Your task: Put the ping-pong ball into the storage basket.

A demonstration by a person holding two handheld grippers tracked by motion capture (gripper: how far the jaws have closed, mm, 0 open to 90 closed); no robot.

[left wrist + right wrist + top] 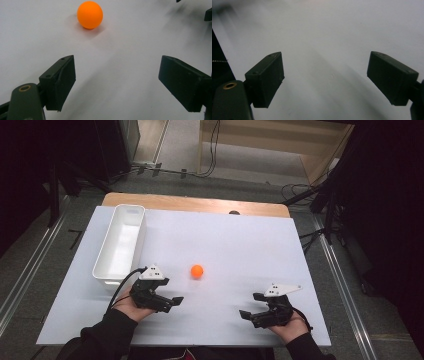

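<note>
Orange ball (197, 271), small, round, smooth, on white table (240, 245).

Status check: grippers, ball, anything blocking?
Left gripper open, empty. Right gripper open, empty. Ball loose on table, beside bin. Path clear.

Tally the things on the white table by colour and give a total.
Orange: 1, the ball
White: 1, the bin
Black: 2, the left gripper and the right gripper
Total: 4

ball (197, 271) mid-table (240, 245) | bin (120, 245) left of ball
</note>
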